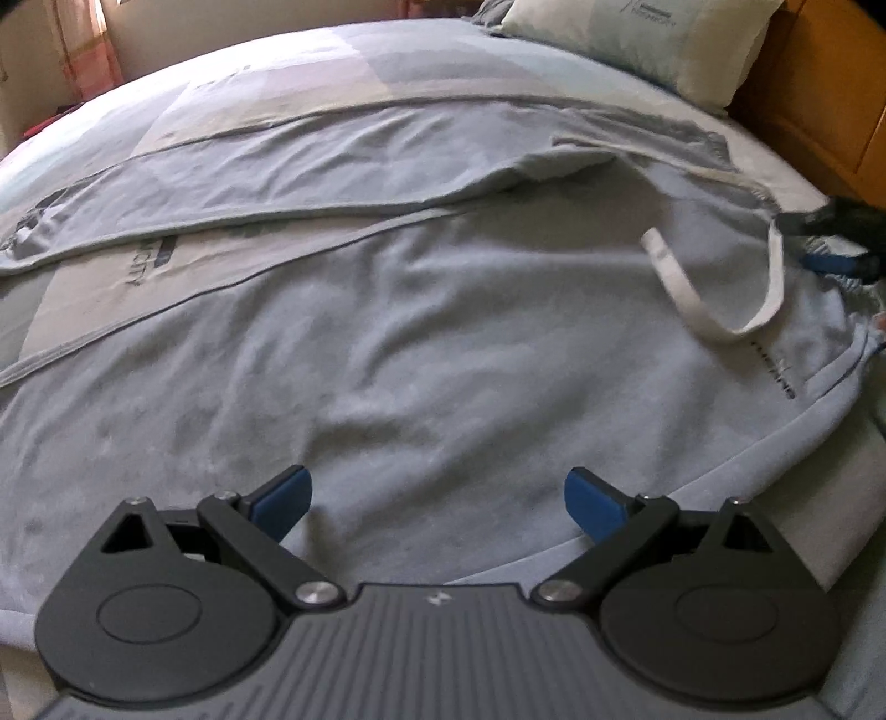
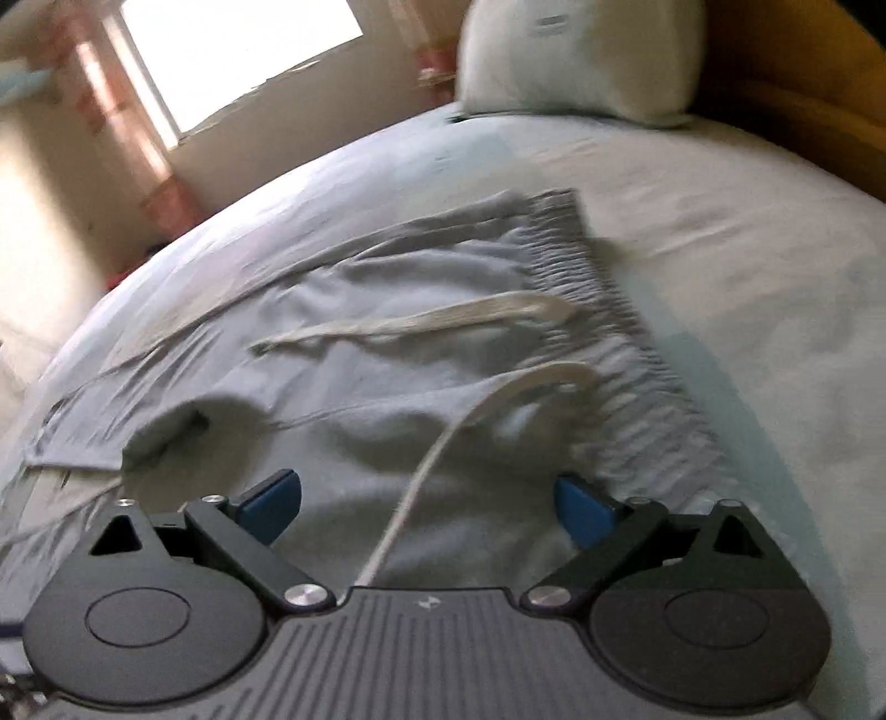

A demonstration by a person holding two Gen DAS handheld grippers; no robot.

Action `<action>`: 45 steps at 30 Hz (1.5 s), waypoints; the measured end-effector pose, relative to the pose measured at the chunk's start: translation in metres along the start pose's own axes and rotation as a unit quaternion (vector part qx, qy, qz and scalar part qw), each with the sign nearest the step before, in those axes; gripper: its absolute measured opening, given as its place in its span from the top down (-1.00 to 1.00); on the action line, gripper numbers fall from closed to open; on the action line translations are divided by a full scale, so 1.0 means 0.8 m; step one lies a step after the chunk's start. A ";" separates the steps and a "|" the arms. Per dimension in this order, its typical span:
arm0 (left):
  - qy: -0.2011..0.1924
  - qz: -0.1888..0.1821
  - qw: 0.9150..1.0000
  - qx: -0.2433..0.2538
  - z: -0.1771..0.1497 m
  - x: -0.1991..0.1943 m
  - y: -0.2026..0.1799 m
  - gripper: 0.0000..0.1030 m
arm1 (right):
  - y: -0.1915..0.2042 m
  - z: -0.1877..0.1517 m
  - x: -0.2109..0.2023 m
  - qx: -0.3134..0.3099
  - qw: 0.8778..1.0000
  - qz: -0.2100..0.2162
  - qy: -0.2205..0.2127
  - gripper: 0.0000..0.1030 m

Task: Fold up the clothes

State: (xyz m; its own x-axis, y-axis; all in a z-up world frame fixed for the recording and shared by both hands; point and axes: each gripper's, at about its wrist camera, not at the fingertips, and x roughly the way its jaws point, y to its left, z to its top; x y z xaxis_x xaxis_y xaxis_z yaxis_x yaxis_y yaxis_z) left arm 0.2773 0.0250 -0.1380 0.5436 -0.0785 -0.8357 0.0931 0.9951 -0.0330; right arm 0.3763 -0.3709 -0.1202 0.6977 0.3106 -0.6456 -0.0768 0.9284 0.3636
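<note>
Left wrist view: the left gripper (image 1: 437, 501), black with blue pads, hovers with jaws spread wide and empty over soft, rumpled grey-blue fleece sweatpants (image 1: 387, 343) spread on the patchwork grey bed cover (image 1: 266, 88). A flat white cotton drawstring (image 1: 714, 299) loops near the ribbed waistband (image 1: 841, 288); small dark lettering beside it is unreadable. A pale pillow (image 1: 637, 39) lies beyond the sweatpants.

Right wrist view: the right gripper (image 2: 426, 507) is likewise spread apart, nothing clamped, over the sweatpants; the drawstring trails between its fingers, blurred.
</note>
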 end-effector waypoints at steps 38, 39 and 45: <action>-0.057 0.045 0.992 -0.099 -0.004 -0.074 0.071 -0.90 | 0.217 -0.056 0.091 -0.112 0.940 0.273 0.169 -1.00; -0.059 0.049 0.992 -0.102 -0.004 -0.078 0.073 -0.90 | 0.229 -0.059 0.090 -0.122 0.934 0.288 0.171 -1.00; -0.073 0.062 0.987 -0.125 -0.007 -0.100 0.090 -0.90 | 0.279 -0.067 0.062 -0.185 0.913 0.329 0.155 -1.00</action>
State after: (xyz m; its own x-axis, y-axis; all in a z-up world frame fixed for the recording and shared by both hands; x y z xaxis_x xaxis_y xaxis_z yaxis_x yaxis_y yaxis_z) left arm 0.2360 0.1029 -0.0769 0.6537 0.0555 -0.7547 -0.1813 0.9798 -0.0849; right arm 0.3557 -0.1376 -0.1071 0.1830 0.8159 -0.5485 -0.6825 0.5070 0.5264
